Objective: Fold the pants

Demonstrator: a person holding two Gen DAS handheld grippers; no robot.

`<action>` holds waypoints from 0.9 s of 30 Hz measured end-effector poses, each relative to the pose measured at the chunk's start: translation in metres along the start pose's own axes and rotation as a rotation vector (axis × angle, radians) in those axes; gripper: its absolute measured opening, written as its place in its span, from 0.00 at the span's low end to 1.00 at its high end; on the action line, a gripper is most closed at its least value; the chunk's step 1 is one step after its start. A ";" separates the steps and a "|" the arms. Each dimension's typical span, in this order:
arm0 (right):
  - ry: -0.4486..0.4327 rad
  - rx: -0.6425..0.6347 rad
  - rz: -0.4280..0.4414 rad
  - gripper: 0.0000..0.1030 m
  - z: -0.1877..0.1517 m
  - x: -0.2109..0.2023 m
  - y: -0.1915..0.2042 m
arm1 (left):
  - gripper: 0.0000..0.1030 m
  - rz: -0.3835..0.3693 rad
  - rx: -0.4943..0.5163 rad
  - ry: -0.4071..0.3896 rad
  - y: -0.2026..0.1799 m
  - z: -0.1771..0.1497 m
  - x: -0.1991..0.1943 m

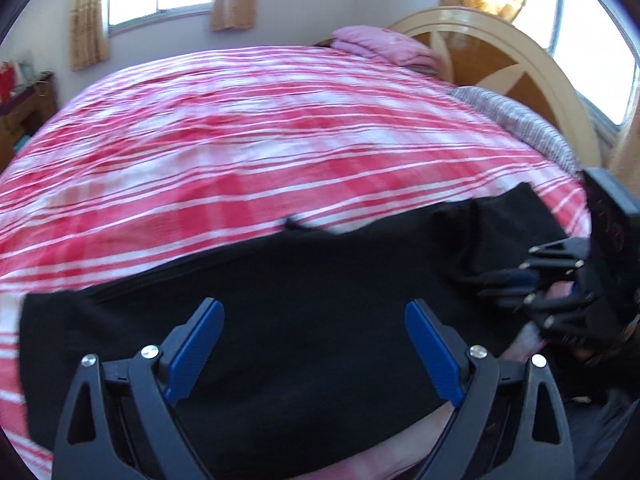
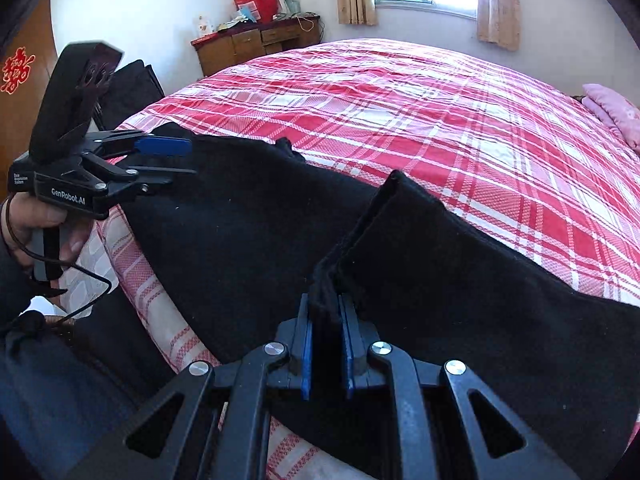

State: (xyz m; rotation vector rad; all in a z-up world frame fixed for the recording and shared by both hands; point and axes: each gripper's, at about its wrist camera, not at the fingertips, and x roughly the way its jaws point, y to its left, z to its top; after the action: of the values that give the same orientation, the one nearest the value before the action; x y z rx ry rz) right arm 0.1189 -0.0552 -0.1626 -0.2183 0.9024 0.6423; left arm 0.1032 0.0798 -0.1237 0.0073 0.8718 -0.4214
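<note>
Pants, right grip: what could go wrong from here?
1. The right gripper pinches only a thin bunched ridge of the black pants; it may slip out when pulled.
2. The left gripper is open above the cloth and holds nothing, so one-sided pulling could skew the fold.
3. The pants lie at the bed edge; a drag could slide them off.

Both tools are black plastic with triangular cut-outs, round silver screws and ribbed blue pads. At centre left of the right wrist view, the left gripper (image 2: 176, 158) carries white "GenRobot.AI" lettering, a grey handle and a thin black cable. The hand (image 2: 44, 220) emerges from a dark sleeve (image 2: 10, 280).
</note>
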 end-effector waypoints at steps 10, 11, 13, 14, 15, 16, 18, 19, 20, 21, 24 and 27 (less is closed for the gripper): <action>-0.117 0.084 -0.132 0.53 -0.033 -0.083 -0.054 | 0.86 -0.230 0.061 0.084 -0.077 0.033 0.053; -0.133 0.114 -0.145 0.53 -0.037 -0.087 -0.062 | 0.76 -0.265 0.037 0.112 -0.080 0.034 0.063; -0.159 0.206 -0.153 0.53 -0.046 -0.095 -0.085 | 0.66 -0.313 -0.006 0.138 -0.085 0.035 0.073; -0.177 0.255 -0.147 0.53 -0.050 -0.098 -0.096 | 0.65 -0.321 -0.025 0.138 -0.087 0.035 0.077; -0.200 0.301 -0.143 0.53 -0.055 -0.102 -0.106 | 0.57 -0.321 -0.030 0.131 -0.090 0.034 0.078; -0.221 0.340 -0.146 0.53 -0.058 -0.106 -0.114 | 0.52 -0.325 -0.033 0.126 -0.093 0.033 0.079; -0.263 0.395 -0.149 0.53 -0.061 -0.111 -0.124 | 0.25 -0.335 -0.031 0.114 -0.098 0.029 0.077; -0.290 0.424 -0.152 0.53 -0.063 -0.114 -0.130 | 0.15 -0.335 -0.024 0.107 -0.099 0.027 0.077; -0.305 0.443 -0.162 0.53 -0.065 -0.116 -0.134 | 0.13 -0.346 -0.026 0.100 -0.099 0.024 0.074; -0.308 0.451 -0.175 0.53 -0.064 -0.116 -0.137 | 0.13 -0.352 -0.035 0.093 -0.097 0.025 0.073; -0.353 0.474 -0.187 0.53 -0.067 -0.125 -0.142 | 0.12 -0.383 -0.061 0.065 -0.091 0.026 0.059; -0.400 0.491 -0.129 0.53 -0.069 -0.132 -0.147 | 0.12 -0.375 -0.059 0.024 -0.089 0.030 0.041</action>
State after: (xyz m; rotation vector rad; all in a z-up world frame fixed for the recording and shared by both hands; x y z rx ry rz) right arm 0.1029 -0.2581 -0.1135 0.2837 0.6277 0.3122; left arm 0.1167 -0.0215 -0.1199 -0.2087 0.9103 -0.7471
